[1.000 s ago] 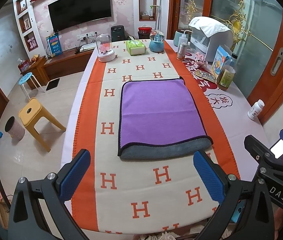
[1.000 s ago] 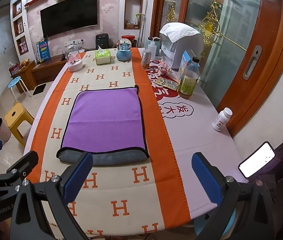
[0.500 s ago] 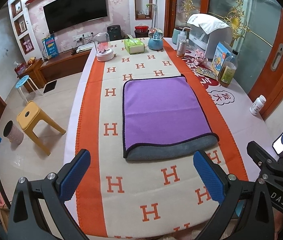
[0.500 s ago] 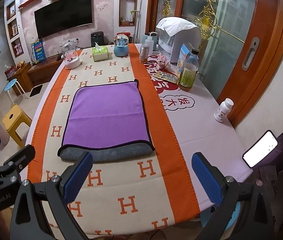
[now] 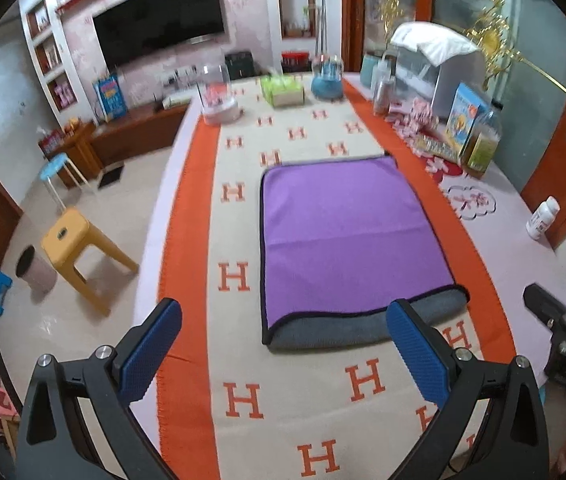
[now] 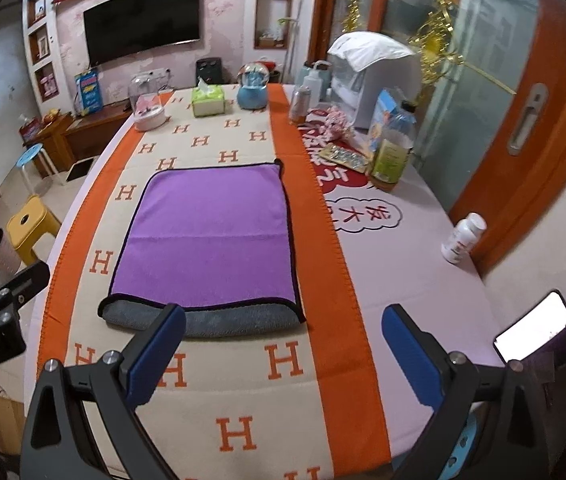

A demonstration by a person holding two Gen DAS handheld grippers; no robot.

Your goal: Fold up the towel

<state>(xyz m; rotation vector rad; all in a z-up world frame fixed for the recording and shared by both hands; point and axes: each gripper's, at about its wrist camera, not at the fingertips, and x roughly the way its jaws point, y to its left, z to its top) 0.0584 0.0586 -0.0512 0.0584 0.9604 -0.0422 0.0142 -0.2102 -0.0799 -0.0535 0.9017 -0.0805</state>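
Note:
A purple towel (image 5: 347,236) with a black hem lies folded once on the cream and orange tablecloth (image 5: 239,360); its grey underside (image 5: 363,330) shows along the near edge. It also shows in the right wrist view (image 6: 211,236). My left gripper (image 5: 283,352) is open and empty, held above the table just short of the towel's near edge. My right gripper (image 6: 283,356) is open and empty, near the towel's near right corner. Each gripper's body shows at the edge of the other's view.
At the far end stand a glass dome (image 6: 147,104), a tissue box (image 6: 207,101) and a blue globe (image 6: 253,89). Bottles, a box and a white appliance (image 6: 375,76) line the right side. A pill bottle (image 6: 463,238) lies near the right edge. Stools (image 5: 79,248) stand left.
Both grippers have pulled back and risen a little from the towel, so it looks farther away. The towel has not moved. Both stay open.

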